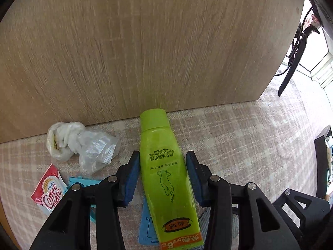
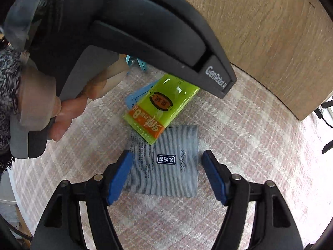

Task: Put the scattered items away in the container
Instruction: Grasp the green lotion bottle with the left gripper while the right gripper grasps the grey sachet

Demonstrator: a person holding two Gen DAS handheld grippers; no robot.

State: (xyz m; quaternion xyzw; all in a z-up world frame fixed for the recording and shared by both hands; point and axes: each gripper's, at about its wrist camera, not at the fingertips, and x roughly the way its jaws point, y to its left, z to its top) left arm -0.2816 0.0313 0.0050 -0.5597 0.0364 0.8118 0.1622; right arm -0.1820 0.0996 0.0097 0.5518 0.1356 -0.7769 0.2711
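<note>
A lime-green hand cream tube (image 1: 164,177) lies on the checked cloth, cap toward the wooden panel. My left gripper (image 1: 162,156) points down over it, open. The blue pads (image 1: 131,179) flank the tube with only thin gaps. The tube's crimped end (image 2: 154,112) rests on a grey striped tea sachet (image 2: 166,173) and a blue packet (image 2: 133,100). My right gripper (image 2: 166,156) is open and straddles the sachet. Its left pad sits over the sachet's edge and its right pad stands apart from it. The container is hidden.
A crumpled clear plastic bag (image 1: 79,145) and a red Coffee-mate sachet (image 1: 49,191) lie left of the tube. A wooden panel (image 1: 145,41) rises behind. A hand (image 2: 68,108) holds the left gripper's body (image 2: 145,31) above the right one. A dark object (image 1: 322,156) stands at the right.
</note>
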